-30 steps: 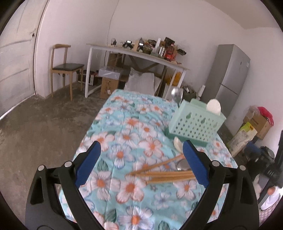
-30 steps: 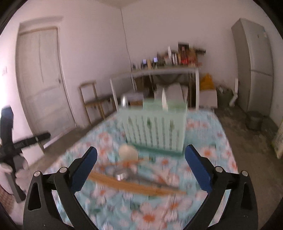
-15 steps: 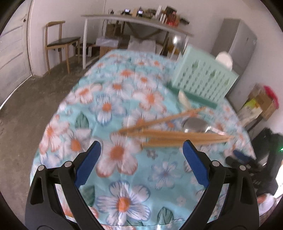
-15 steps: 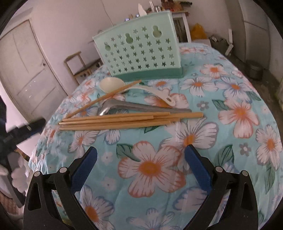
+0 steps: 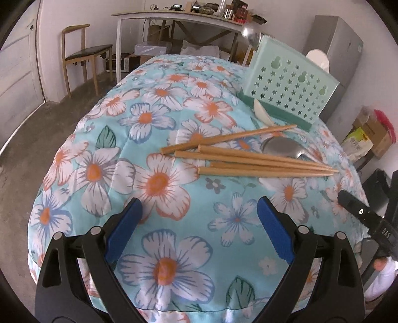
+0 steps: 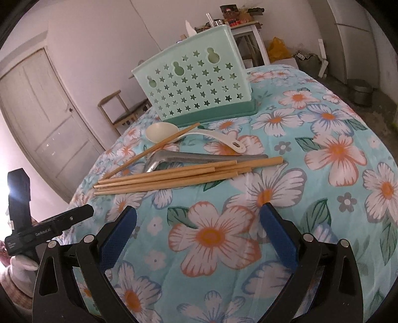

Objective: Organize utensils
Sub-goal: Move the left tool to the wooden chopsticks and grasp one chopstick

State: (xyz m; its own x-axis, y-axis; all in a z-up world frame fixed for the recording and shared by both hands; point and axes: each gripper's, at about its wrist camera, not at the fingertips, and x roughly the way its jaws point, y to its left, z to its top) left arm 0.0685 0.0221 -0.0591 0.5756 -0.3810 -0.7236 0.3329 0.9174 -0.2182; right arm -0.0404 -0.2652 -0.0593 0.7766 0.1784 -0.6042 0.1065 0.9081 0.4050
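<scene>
Several wooden chopsticks (image 5: pixel 253 161) (image 6: pixel 179 176) lie in a loose bundle on the flowered tablecloth (image 5: pixel 159 183) (image 6: pixel 311 139). A metal spoon (image 5: pixel 281 147) (image 6: pixel 199 157) and a white plastic spoon (image 6: pixel 184 133) (image 5: pixel 262 113) rest just behind them. Beyond stands a mint-green perforated utensil holder (image 5: pixel 286 89) (image 6: pixel 196 87), with a white spoon and a metal one poking out of it. My left gripper (image 5: pixel 199 223) hovers open over the cloth, short of the chopsticks. My right gripper (image 6: pixel 199 231) is open too, on the opposite side, with nothing between its fingers.
A wooden chair (image 5: pixel 82 52) and a white door stand at the left. A long cluttered white table (image 5: pixel 179 17) lines the back wall. A grey fridge (image 5: pixel 333 37) and cardboard boxes (image 5: pixel 370 134) sit at the right. The other gripper's black handle (image 5: pixel 368 216) (image 6: pixel 37 228) shows at each frame's edge.
Both grippers have tilted down and come closer to the table from opposite sides; the chopsticks and spoons now fill the middle of each view. Both stay open.
</scene>
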